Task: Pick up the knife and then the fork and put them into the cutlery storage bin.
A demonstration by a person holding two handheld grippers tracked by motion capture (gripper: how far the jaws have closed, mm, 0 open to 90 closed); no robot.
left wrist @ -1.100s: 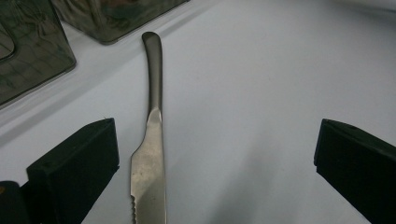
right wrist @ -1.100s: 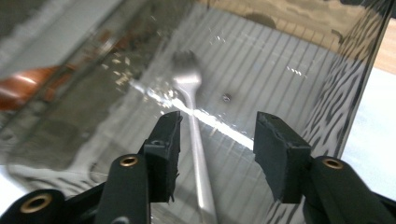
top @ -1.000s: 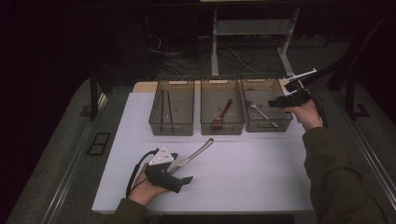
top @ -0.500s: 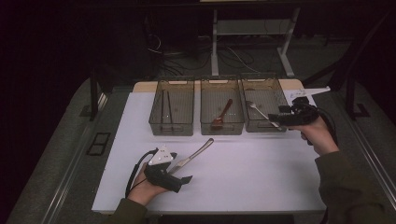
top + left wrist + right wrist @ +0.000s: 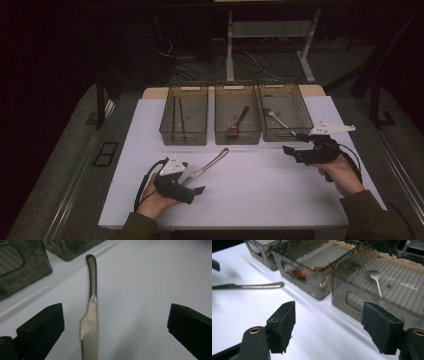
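Having just pulled back from the right-hand bin (image 5: pixel 280 107) with its spoon (image 5: pixel 274 118), the right tongs (image 5: pixel 294 145) have been opening, empty, while the left tongs (image 5: pixel 196 190) sit released around the table knife (image 5: pixel 206 166).

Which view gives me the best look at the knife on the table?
The left gripper view: the knife lies large between the open jaws, its serrated blade edge plain. The high view shows it whole but small at the left gripper. The right gripper view catches the handle.

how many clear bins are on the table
3, in a row at the table's far edge: left bin with thin dark sticks, middle bin with a reddish spoon, right bin with a silver spoon.
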